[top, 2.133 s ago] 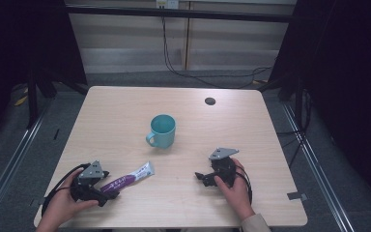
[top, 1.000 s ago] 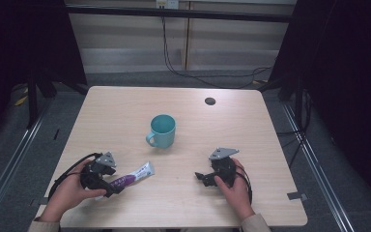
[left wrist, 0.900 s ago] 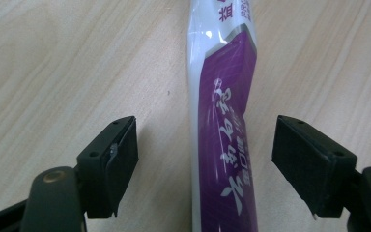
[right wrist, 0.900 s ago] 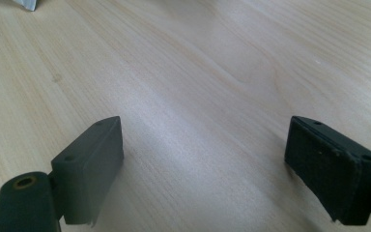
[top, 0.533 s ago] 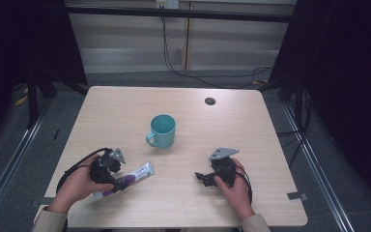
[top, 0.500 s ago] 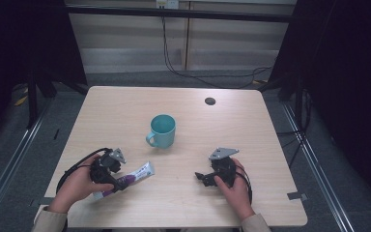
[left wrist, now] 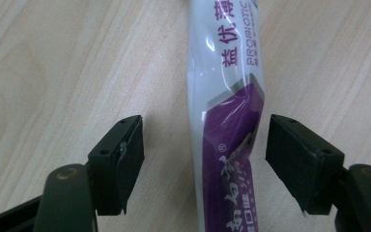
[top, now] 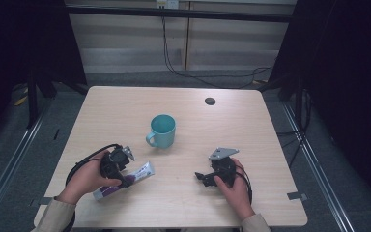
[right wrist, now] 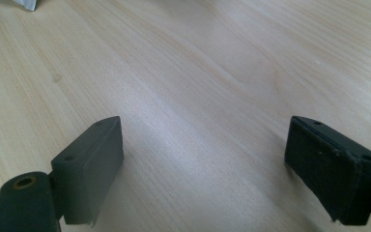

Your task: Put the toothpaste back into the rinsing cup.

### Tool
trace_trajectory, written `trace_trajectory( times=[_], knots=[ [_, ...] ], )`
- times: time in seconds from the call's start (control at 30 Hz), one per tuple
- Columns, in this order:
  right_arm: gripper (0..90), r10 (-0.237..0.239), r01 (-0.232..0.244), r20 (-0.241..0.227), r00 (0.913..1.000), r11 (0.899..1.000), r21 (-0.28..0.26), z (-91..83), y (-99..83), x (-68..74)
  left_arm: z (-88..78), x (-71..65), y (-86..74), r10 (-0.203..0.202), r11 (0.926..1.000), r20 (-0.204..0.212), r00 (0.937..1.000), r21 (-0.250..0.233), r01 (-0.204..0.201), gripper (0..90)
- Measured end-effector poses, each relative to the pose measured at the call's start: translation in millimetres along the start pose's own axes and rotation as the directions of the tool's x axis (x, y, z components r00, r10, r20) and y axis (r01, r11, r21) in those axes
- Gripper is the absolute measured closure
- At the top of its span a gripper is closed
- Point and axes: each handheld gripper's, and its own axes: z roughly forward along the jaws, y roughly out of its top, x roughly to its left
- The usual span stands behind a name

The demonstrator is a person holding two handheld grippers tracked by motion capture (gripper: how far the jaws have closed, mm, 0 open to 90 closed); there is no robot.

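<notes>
Moved rightward over the purple-and-white tube [left wrist: 227, 121], the left gripper [left wrist: 205, 159] straddles it with jaws wide, hand [top: 89, 176] hiding its middle from above, while the right gripper [right wrist: 205, 169] rests wide-jawed on the table [top: 125, 106] near a teal mug [top: 163, 130].

Glossy plastic tube [left wrist: 227, 121] — matt wood table [top: 251, 130]

Lighting, high view: your table [top: 251, 130] is evenly lit from above; surroundings fall to near black. Shadows: short and soft under the mug [top: 163, 131].
Left gripper view: sharp on the tube [left wrist: 227, 121], with white glare streaks down its glossy film.
Right gripper view: a broad pale sheen crosses the wood; your near jaws read slightly soft.
</notes>
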Motion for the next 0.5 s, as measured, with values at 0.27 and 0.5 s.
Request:
trace_trajectory(
  times=[0.27, 0.5],
  knots=[
    [13.2, 0.0, 0.0, 0.0, 1.0, 1.0, 0.0, 0.1, 0.1, 0.0, 3.4, -1.1, 7.6, 0.001, 0.9991, 0.003, 1.0, 0.042, -0.002, 33.6],
    [13.2, -0.001, 0.001, 0.0, 1.0, 1.0, -0.001, 0.2, 0.1, -0.1, 5.4, -0.6, 12.7, -0.001, 0.9984, 0.01, 0.9999, 0.057, 0.001, 36.2]
  ],
)
